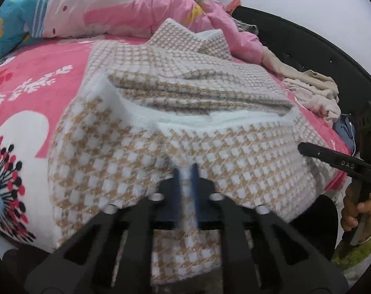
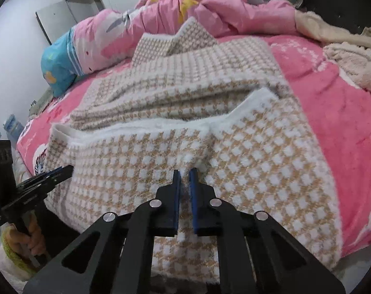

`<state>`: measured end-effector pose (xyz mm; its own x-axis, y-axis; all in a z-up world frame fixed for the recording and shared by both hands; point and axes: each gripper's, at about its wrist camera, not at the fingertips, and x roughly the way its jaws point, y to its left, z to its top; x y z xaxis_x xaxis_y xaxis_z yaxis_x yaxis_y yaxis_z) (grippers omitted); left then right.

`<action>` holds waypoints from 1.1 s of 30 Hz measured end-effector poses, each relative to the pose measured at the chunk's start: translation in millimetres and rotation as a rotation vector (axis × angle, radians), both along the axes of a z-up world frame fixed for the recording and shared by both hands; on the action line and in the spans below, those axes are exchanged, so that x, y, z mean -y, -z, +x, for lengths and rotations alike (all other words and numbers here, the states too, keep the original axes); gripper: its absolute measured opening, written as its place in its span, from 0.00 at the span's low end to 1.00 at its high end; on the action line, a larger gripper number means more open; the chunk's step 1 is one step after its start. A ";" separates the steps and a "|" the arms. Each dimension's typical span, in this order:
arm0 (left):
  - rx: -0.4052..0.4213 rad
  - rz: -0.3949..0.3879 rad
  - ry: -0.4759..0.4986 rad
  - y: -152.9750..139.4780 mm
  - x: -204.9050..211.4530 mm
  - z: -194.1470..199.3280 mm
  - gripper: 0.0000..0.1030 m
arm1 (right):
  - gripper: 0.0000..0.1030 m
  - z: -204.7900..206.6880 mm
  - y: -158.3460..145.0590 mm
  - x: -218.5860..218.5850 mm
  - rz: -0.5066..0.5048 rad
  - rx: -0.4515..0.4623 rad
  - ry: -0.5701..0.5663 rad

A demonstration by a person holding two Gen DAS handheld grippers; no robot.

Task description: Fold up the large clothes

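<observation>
A large tan-and-white houndstooth knit garment (image 1: 185,93) lies partly folded on a pink bed, its near part draped over the bed's front edge. It fills the middle of the right wrist view (image 2: 190,103) too. My left gripper (image 1: 186,169) is shut on a pinch of the garment's near fold. My right gripper (image 2: 184,172) is shut on the same near fold further right. The right gripper shows at the right edge of the left wrist view (image 1: 305,147); the left gripper shows at the left of the right wrist view (image 2: 65,171).
A bunched pink quilt (image 1: 126,7) and a blue pillow (image 2: 60,66) lie at the head of the bed. Beige clothes (image 1: 315,93) are heaped at the right side. The pink flowered sheet (image 1: 36,90) lies bare to the left of the garment. A dark headboard (image 1: 295,39) stands behind.
</observation>
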<state>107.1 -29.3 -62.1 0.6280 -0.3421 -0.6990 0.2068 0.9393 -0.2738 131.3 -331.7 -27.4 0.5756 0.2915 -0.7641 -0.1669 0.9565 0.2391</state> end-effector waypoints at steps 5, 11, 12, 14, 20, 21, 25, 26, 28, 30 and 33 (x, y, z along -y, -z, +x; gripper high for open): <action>0.138 0.092 -0.004 -37.2 6.9 -18.7 0.03 | 0.07 -17.7 -40.6 -2.4 -0.011 0.115 0.022; 0.186 0.144 -0.003 -43.3 6.3 3.0 0.04 | 0.07 4.8 -35.6 -20.8 -0.081 0.159 0.036; 0.141 0.168 0.000 -26.9 8.6 14.3 0.04 | 0.07 18.7 -14.3 -24.8 -0.103 0.108 0.035; 0.044 0.185 0.004 4.8 10.2 30.1 0.09 | 0.11 37.1 22.2 -24.0 -0.093 -0.011 0.029; 0.053 0.116 -0.003 4.7 0.8 27.5 0.10 | 0.24 17.5 -10.9 1.4 0.017 0.030 0.081; 0.052 0.108 -0.002 5.0 -0.1 27.9 0.10 | 0.24 11.6 -21.1 1.8 0.030 0.061 0.074; 0.048 0.079 0.008 6.1 -3.4 30.1 0.10 | 0.24 9.9 -24.2 -20.8 0.059 0.106 -0.044; 0.041 0.062 0.013 5.8 -6.1 31.5 0.10 | 0.24 15.6 -14.8 -28.9 0.040 0.081 -0.065; 0.026 0.019 0.008 -0.4 -14.6 32.9 0.12 | 0.25 34.8 21.4 -38.3 0.017 -0.029 -0.076; 0.060 -0.020 -0.033 -13.8 -29.2 28.8 0.24 | 0.26 38.3 28.2 -26.0 0.120 -0.038 -0.053; 0.066 -0.048 -0.105 -21.2 -52.6 34.5 0.25 | 0.26 38.4 29.3 -15.3 0.191 -0.050 -0.044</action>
